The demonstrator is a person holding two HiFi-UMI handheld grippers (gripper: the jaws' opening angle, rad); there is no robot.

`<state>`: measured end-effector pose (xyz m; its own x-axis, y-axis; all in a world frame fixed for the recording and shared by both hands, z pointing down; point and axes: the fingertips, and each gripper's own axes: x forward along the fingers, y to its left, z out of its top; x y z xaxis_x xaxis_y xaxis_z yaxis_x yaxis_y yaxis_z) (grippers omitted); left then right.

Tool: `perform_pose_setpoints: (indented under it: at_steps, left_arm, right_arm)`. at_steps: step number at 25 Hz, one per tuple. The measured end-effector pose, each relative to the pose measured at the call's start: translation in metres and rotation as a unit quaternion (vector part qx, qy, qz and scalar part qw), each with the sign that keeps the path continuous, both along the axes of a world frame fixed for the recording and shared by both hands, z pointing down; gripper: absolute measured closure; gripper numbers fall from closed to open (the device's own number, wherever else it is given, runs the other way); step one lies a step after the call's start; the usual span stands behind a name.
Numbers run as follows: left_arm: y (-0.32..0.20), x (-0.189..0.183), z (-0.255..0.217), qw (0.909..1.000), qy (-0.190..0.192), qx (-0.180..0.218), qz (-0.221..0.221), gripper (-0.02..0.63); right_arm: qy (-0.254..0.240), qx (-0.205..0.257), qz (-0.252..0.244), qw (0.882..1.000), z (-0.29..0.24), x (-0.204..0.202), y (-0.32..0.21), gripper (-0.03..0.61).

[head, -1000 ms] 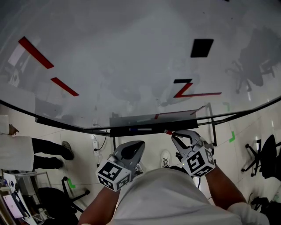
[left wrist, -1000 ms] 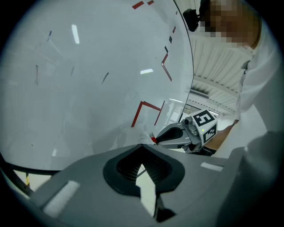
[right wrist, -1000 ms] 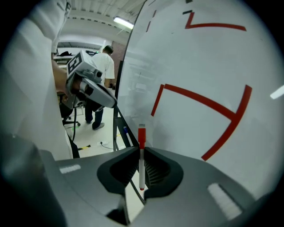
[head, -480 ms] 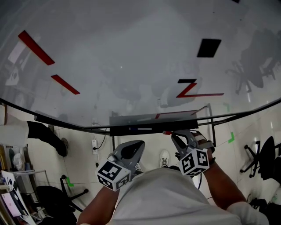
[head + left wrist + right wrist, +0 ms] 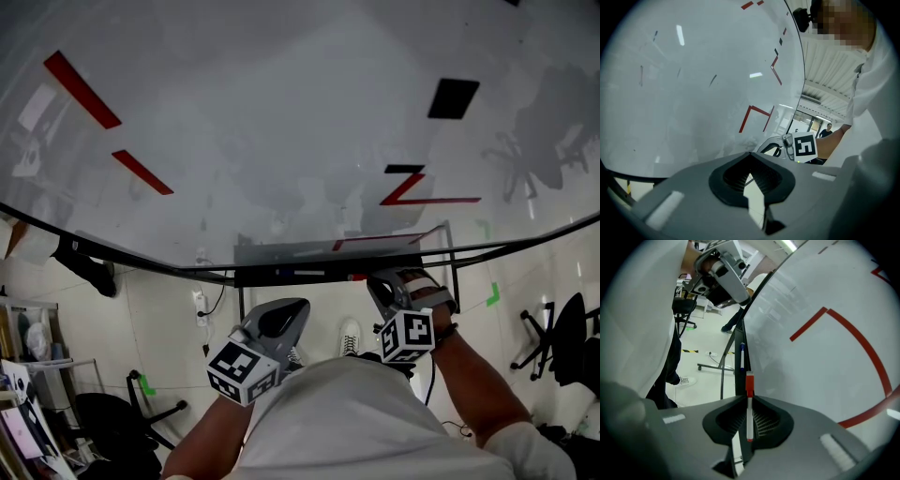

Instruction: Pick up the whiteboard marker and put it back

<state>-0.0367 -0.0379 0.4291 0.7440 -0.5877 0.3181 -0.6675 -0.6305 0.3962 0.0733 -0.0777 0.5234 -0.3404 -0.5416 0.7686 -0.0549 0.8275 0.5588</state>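
Picking up is done: the right hand-held gripper [image 5: 749,401] is clamped on the whiteboard marker [image 5: 749,414], whose red cap pokes out ahead of the jaws. Putting it back is what remains. The cap sits just at the dark tray [image 5: 281,276] under the whiteboard [image 5: 281,122], with a blue pen [image 5: 741,359] lying further ahead in it, and the grip is not yet released. The right forearm reaches forward to the tray. The left hand-held gripper [image 5: 292,314] hangs back near the body, jaws together on nothing.
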Motion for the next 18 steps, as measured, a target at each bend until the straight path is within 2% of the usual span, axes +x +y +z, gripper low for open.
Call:
perform_pose_setpoints:
  at_steps: [18]
  left_arm:
    - [0.001, -0.002, 0.002, 1.0000, -0.002, -0.003, -0.003, 0.597]
  right_arm:
    - [0.042, -0.012, -0.005, 0.999, 0.038, 0.000, -0.017, 0.540]
